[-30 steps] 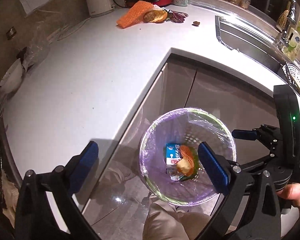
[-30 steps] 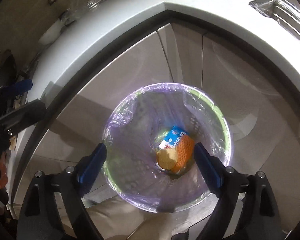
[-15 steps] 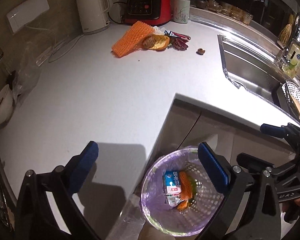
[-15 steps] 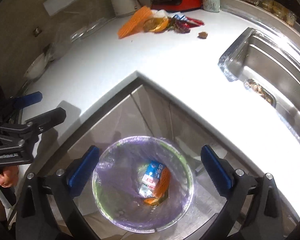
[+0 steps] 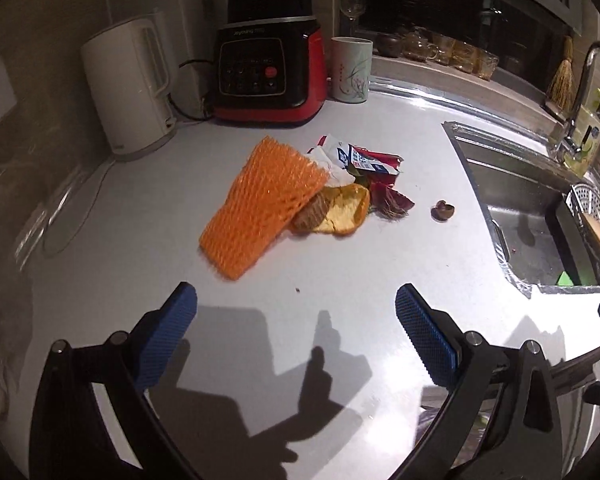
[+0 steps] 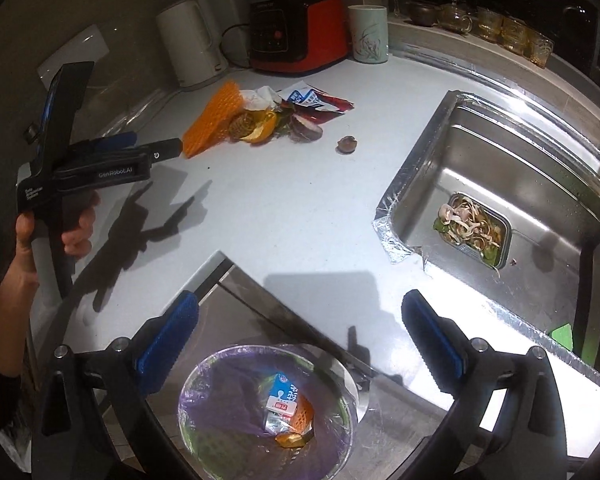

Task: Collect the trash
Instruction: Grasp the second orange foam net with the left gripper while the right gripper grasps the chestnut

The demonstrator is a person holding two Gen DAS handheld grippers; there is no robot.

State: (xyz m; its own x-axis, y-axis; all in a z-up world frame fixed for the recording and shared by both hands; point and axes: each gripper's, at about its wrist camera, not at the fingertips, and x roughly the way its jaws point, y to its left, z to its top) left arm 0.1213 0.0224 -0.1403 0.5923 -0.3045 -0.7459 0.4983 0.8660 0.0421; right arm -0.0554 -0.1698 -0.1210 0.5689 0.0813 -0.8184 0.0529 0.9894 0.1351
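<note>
A trash pile lies on the white counter (image 5: 140, 240): an orange foam net (image 5: 260, 204), an orange peel (image 5: 342, 212), torn wrappers (image 5: 364, 160), a purple-red peel (image 5: 392, 204) and a nut shell (image 5: 443, 211) apart to the right. My left gripper (image 5: 296, 300) hovers open and empty just short of the net. From the right wrist view it (image 6: 156, 143) is held by a hand (image 6: 76, 224), left of the net (image 6: 216, 120). My right gripper (image 6: 300, 304) is open and empty above the purple-lined bin (image 6: 220, 420), which holds a milk carton (image 6: 284, 390) and other scraps.
A white kettle (image 5: 128, 88), a red-black blender (image 5: 268, 68) and a cup (image 5: 351, 70) stand behind the pile. The steel sink (image 6: 500, 168) is to the right, with a tray of food scraps (image 6: 472, 232) in it. Grey cabinet doors (image 6: 236, 304) drop below the counter's corner.
Both grippers rose from over the bin. The left one swung out over the counter up to the trash pile. The bin slid to the bottom of the right view. Both stayed empty.
</note>
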